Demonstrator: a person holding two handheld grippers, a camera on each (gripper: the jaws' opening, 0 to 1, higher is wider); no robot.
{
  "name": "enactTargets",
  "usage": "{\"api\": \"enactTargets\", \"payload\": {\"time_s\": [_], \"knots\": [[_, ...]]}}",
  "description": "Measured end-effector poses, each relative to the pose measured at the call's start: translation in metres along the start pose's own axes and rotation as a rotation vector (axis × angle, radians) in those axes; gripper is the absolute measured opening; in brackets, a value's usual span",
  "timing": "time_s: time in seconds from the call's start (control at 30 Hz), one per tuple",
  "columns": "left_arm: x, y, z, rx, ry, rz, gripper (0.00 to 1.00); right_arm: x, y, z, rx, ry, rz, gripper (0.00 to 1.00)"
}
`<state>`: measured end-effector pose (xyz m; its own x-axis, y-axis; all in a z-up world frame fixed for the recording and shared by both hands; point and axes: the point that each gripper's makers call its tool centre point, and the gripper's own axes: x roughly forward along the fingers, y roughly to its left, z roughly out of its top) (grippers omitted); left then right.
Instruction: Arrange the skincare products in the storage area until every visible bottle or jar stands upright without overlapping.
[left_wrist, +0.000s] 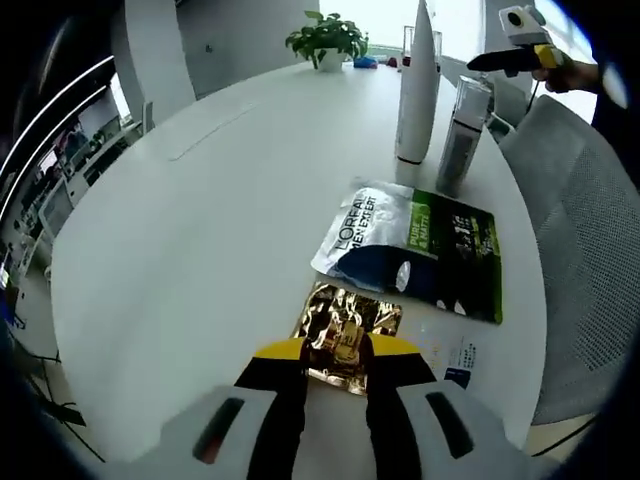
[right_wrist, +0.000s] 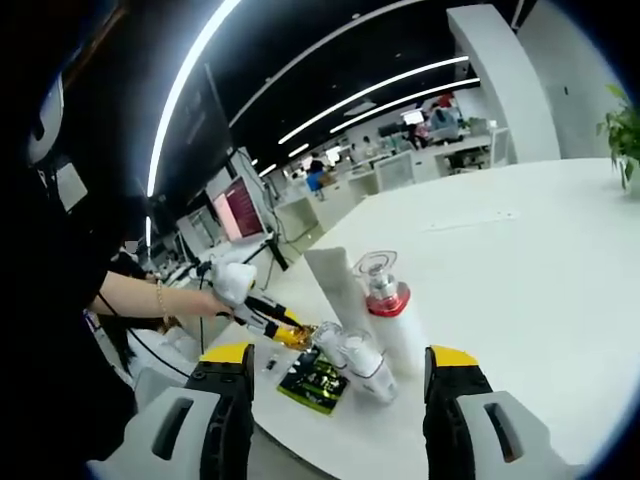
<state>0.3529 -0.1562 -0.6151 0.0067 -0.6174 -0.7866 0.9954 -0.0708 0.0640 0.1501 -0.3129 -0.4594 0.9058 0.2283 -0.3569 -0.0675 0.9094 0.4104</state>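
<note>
In the left gripper view, the left gripper (left_wrist: 338, 370) is pinching a shiny gold packet (left_wrist: 346, 334) between its jaws, near the edge of the round white tabletop (left_wrist: 200, 230). Just past it, a white and green pouch (left_wrist: 415, 245) is lying flat. Farther on, a tall white bottle (left_wrist: 417, 85) and a silver tube (left_wrist: 463, 135) are standing upright, close together, toward the tabletop's far edge. A green plant (left_wrist: 328, 40) is sitting at the far edge.

In the right gripper view, the right gripper (right_wrist: 340, 400) is hanging with its jaws wide apart, holding nothing. Between them, a bottle with a red collar (right_wrist: 385, 300) is standing up and a clear-capped bottle (right_wrist: 362, 362) is leaning beside it.
</note>
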Motion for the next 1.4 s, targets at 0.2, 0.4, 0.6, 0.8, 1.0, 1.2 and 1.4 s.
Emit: {"api": "enactTargets", "payload": {"time_s": [0.2,0.4,0.6,0.8,1.0,1.2,1.4], "knots": [[0.000,0.007,-0.005,-0.025,0.012,0.010,0.27,0.001,0.002,-0.001,-0.002,0.000,0.002,0.70],[-0.010,0.012,0.004,-0.031,0.008,0.050,0.35,0.000,0.001,0.001,-0.018,-0.002,0.007,0.71],[-0.036,0.016,0.033,-0.089,-0.071,0.101,0.39,-0.003,-0.002,0.005,-0.047,-0.009,0.007,0.73],[-0.064,0.018,0.046,-0.162,-0.149,0.188,0.43,-0.012,-0.007,0.007,-0.100,-0.007,-0.001,0.78],[-0.093,0.015,0.043,-0.253,-0.197,0.276,0.48,-0.022,-0.017,0.008,-0.145,-0.014,-0.025,0.85],[-0.122,0.011,0.043,-0.392,-0.292,0.376,0.59,-0.035,-0.029,0.004,-0.173,-0.010,-0.058,0.92],[-0.144,-0.012,0.046,-0.454,-0.393,0.431,0.73,-0.048,-0.039,-0.001,-0.182,-0.007,-0.086,0.98]]}}
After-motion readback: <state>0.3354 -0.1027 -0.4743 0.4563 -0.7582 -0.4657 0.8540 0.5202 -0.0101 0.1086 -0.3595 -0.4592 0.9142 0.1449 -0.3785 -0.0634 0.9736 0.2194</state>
